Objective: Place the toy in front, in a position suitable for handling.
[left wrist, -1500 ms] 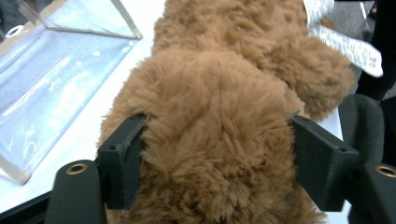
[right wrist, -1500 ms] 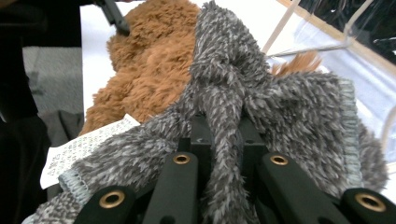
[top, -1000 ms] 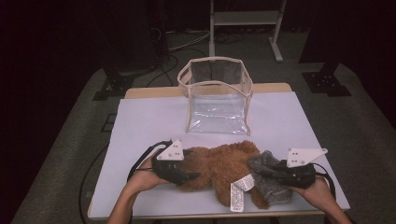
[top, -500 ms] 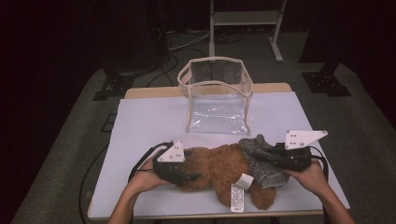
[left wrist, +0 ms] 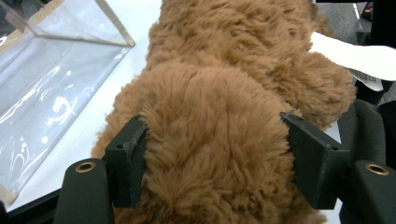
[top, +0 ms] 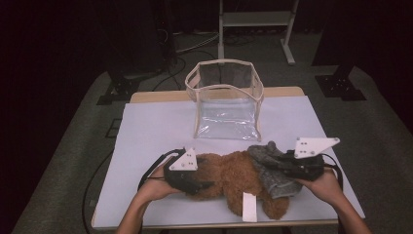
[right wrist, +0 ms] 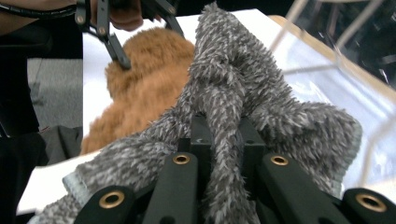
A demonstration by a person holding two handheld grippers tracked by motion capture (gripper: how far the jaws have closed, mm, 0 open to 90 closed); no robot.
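Nearest on the tabletop (top: pixel 146 126), the left gripper (top: pixel 207 185) clamps one end of the brown plush toy (top: pixel 234 176), the right gripper (top: pixel 272 163) pinches its grey fuzzy garment (top: pixel 272 170) alongside, and beyond both stands a clear plastic bin (top: pixel 225 100).

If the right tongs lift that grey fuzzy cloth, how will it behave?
The grey cloth will probably hang limp: it already folds and bunches where the right tongs pinch it. It looks light, a thin knit draped over the brown plush bear. Its fuzzy pile should grip rather than slip, though it may drag on the bear's fur.
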